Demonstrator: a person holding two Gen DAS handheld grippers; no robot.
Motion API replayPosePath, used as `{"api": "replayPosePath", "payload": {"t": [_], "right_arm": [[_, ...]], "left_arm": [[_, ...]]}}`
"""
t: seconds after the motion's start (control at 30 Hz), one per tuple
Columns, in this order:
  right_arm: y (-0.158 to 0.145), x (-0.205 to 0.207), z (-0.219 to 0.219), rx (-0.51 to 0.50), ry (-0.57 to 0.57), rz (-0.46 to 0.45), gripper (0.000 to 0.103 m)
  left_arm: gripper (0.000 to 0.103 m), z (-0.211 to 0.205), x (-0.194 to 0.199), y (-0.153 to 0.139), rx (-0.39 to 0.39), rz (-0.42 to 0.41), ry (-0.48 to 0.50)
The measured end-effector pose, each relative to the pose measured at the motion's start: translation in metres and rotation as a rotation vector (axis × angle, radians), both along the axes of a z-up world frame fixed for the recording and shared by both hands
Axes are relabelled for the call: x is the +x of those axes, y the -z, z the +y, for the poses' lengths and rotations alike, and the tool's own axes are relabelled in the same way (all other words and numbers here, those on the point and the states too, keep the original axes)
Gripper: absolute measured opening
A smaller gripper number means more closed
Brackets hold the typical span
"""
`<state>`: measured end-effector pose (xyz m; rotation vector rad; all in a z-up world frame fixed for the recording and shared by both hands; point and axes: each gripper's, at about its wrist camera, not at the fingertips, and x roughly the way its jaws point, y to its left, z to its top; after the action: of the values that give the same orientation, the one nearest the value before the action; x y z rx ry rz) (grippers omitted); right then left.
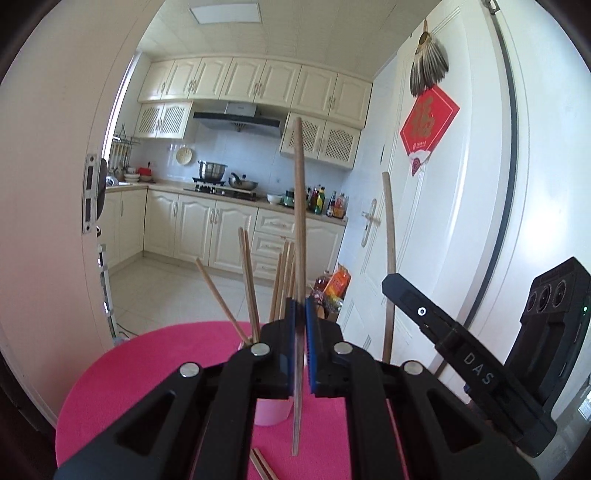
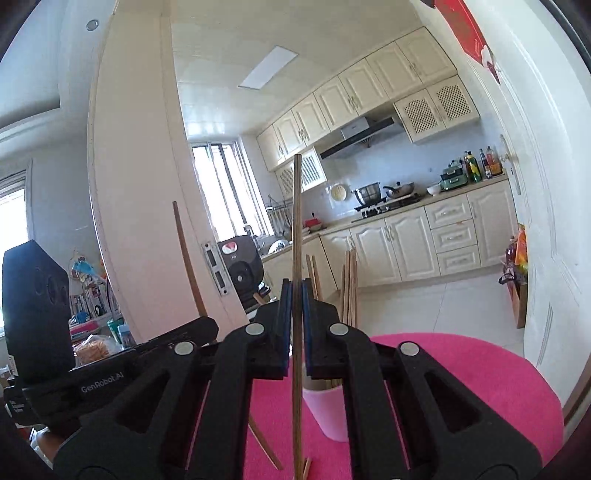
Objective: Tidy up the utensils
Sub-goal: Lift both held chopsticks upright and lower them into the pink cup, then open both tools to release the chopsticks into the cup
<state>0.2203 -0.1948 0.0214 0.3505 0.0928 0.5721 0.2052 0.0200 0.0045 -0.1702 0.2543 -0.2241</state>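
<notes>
Chopstick (image 1: 300,221) stands upright, clenched between left gripper (image 1: 302,314) jaws; right gripper (image 2: 297,295) jaws clench another chopstick (image 2: 296,229).

Lighting: bright daylight, entering through the kitchen window (image 2: 225,192), which is blown out to white. Ceiling light panel (image 1: 223,14) pale. Shadows soft. Distortion: strong fisheye bending of door frames, dark vignette at the corners. Focus: sharp mid-field; nearest black tool parts slightly soft.

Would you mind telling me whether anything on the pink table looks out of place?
Yes: loose chopsticks lie flat on the pink table beside the pink cup, though the other chopsticks stand inside it. Each tool holds one more chopstick upright.
</notes>
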Motion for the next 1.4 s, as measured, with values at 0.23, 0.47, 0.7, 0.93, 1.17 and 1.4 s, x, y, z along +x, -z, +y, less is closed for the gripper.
{"api": "replayPosePath", "payload": {"t": [0.23, 0.47, 0.7, 0.93, 1.17, 1.4], "right_arm": [[-0.004, 0.023, 0.017, 0.014, 0.060, -0.096, 0.006], [0.002, 0.045, 0.027, 0.024, 0.104, -0.120, 0.006], [0.006, 0.057, 0.035, 0.022, 0.119, -0.130, 0.006], [0.012, 0.066, 0.038, -0.001, 0.128, -0.114, 0.006], [0.014, 0.065, 0.038, -0.027, 0.135, -0.089, 0.006], [0.019, 0.063, 0.036, -0.056, 0.137, -0.041, 0.006]], "left_arm": [[0.006, 0.000, 0.023, -0.016, -0.007, -0.133, -0.027], [0.006, 0.003, 0.053, -0.013, -0.025, -0.158, -0.058], [0.006, 0.002, 0.075, 0.007, 0.003, -0.134, -0.060], [0.013, 0.007, 0.090, 0.017, -0.003, -0.082, -0.080], [0.030, 0.012, 0.091, 0.017, 0.000, -0.057, -0.113], [0.036, 0.015, 0.087, 0.016, 0.001, -0.034, -0.134]]}}
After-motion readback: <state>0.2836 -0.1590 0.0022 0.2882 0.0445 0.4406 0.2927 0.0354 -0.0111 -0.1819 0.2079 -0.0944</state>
